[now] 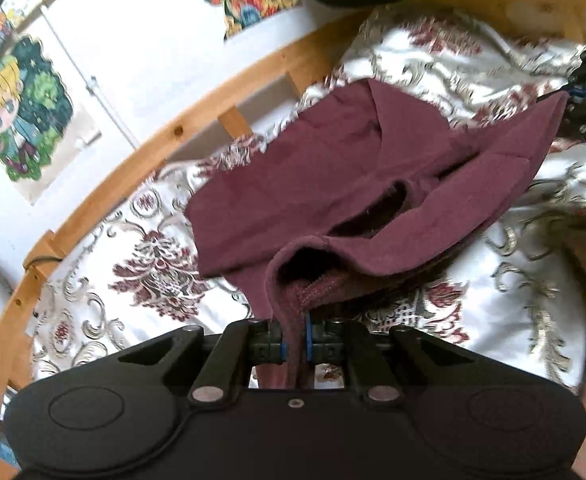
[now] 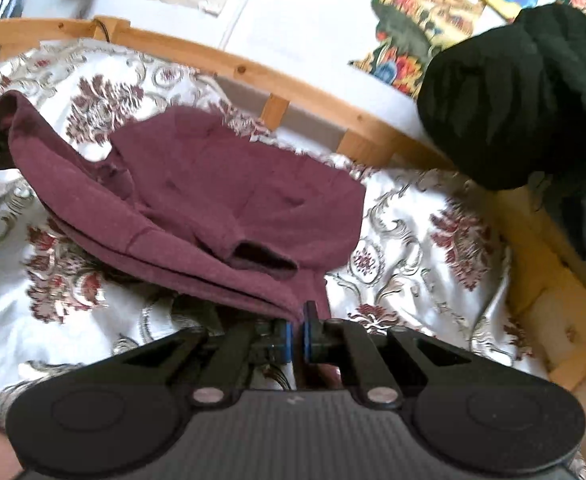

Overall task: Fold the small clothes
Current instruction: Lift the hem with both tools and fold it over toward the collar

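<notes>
Here both grippers [image 1: 296, 346] [image 2: 297, 338] pinch the maroon garment [image 1: 333, 184] taut.

Light: bright daylight, soft, no single source visible
Glare: white bedspread [image 1: 433, 64] blown out on its satin folds
Shadows: soft dark patch under lifted maroon garment [image 2: 221, 184]
Blur: motion smear in both views, worst at the edges
Distortion: strong fisheye, wooden bed rail [image 1: 141, 152] bows into an arc
Corners: dark vignette

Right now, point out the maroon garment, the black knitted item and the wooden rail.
maroon garment [image 2: 221, 184], right wrist view, flat middle panel.
black knitted item [image 2: 513, 100], right wrist view, bulky centre.
wooden rail [image 1: 141, 156], left wrist view, curved top bar.
</notes>
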The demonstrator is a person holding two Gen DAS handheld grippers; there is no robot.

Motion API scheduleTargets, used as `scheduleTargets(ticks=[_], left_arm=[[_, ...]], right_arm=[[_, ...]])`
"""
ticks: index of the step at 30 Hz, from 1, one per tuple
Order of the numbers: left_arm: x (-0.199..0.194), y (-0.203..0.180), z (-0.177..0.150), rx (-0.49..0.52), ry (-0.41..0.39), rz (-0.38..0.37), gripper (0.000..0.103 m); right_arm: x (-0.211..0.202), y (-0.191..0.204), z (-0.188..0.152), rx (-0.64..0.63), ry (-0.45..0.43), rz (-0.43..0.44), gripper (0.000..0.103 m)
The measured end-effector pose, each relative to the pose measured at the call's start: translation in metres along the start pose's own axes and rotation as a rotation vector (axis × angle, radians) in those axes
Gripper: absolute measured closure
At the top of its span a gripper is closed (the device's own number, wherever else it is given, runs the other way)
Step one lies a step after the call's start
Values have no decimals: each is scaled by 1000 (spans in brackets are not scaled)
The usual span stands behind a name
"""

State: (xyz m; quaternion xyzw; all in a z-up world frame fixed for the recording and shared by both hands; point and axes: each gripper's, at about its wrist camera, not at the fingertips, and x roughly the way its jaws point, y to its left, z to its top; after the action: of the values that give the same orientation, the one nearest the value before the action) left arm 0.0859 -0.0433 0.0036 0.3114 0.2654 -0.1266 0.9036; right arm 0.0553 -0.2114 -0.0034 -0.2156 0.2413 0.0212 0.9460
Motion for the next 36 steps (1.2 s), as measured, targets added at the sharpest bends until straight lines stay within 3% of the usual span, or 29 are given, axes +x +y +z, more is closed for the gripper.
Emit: scheduleTargets(ticks=[10, 18, 36], left_arm=[[-80, -4, -26, 18, -65, -67, 95], [-119, -5, -47, -19, -91, -98, 95], [-95, 17, -14, -83, -143, -88, 95]], right_arm=[[-89, 12, -16, -9, -15, -31, 97], [-141, 27, -38, -6, -43, -42, 97], [-122, 17, -26, 44, -158, -148, 97]])
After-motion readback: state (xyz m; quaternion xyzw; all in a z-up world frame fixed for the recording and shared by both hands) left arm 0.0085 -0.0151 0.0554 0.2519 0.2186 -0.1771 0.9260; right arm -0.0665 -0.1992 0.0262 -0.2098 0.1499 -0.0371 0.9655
